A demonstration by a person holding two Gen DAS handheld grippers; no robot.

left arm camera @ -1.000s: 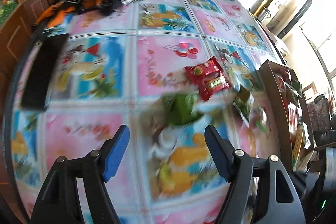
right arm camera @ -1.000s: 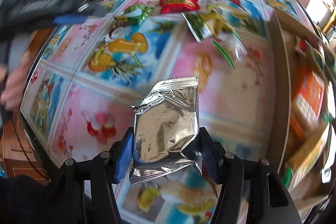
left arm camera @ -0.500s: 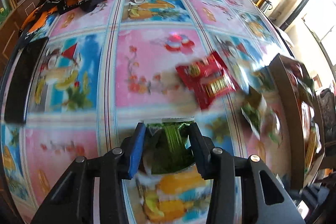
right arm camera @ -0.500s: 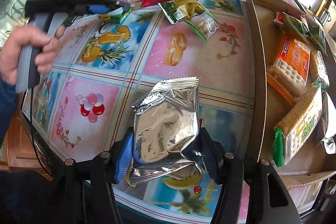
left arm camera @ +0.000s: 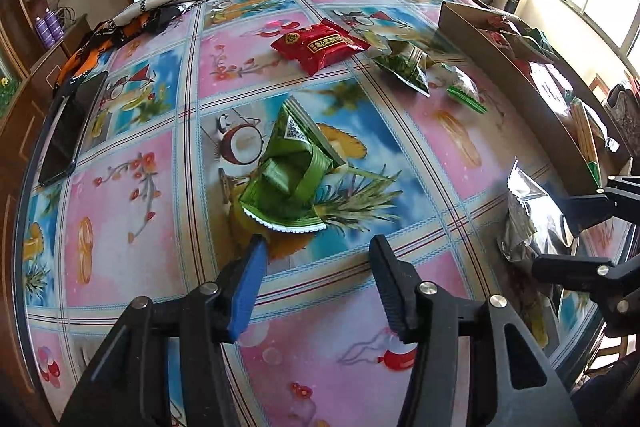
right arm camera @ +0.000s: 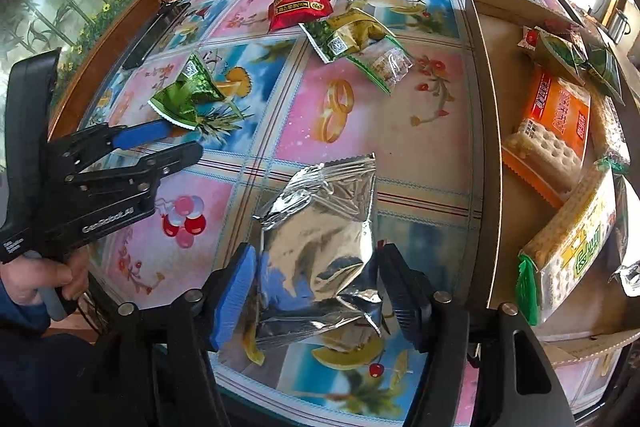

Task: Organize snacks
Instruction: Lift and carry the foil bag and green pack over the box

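Two packets matter most. One green packet (left arm camera: 294, 169) lies crumpled on the table (left arm camera: 120, 211), just beyond the left gripper (left arm camera: 316, 255), whose jaws are opening with nothing between them. It looks light, soft and crackly, likely slippery; the serrated near edge seems the best place to pinch. One silver packet (right arm camera: 324, 239) sits between the right gripper (right arm camera: 316, 287) pads as its jaws open; whether they grip it is unclear. Beside it stands the cardboard box (right arm camera: 486, 163) of snacks.

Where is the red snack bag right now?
The red snack bag lies on the table's far side, just left of the green packets, outside the cardboard box.
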